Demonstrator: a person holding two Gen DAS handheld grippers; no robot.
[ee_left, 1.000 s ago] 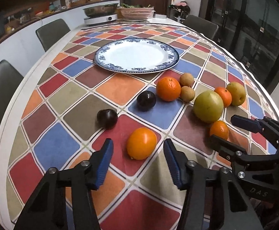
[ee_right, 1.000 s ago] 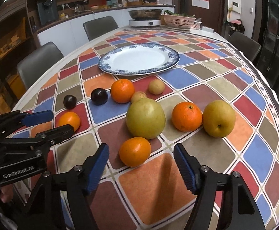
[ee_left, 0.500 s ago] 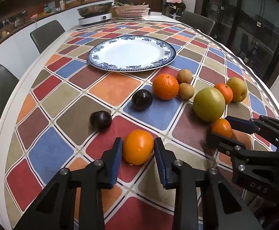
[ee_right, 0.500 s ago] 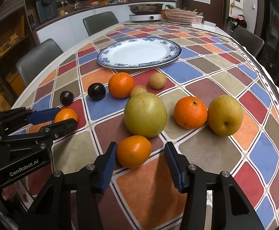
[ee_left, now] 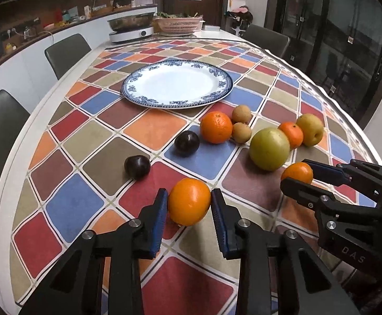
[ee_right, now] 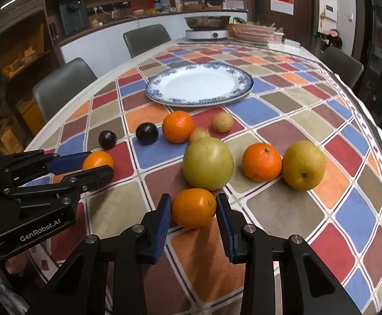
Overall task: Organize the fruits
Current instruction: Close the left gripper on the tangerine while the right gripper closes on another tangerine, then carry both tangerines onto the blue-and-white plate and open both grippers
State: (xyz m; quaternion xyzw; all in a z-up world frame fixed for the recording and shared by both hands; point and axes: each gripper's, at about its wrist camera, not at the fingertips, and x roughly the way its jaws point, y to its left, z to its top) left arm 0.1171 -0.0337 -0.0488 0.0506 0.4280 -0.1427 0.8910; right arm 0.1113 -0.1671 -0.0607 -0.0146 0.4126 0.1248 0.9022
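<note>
On the checked table [ee_left: 149, 134]: left gripper [ee_left: 189, 202] clamped on one orange [ee_left: 189, 201], right gripper [ee_right: 194, 207], jaws just closing, clamped on another [ee_right: 193, 211], before the empty plate [ee_right: 240, 78]

Blue-rimmed white plate [ee_left: 176, 86], checkered tablecloth [ee_left: 149, 131]

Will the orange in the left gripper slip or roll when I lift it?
Probably holds: the left gripper has its blue fingers on opposite sides of the orange. Its skin looks smooth and glossy, so it may slip. If it drops onto the tablecloth, it would likely roll.
</note>
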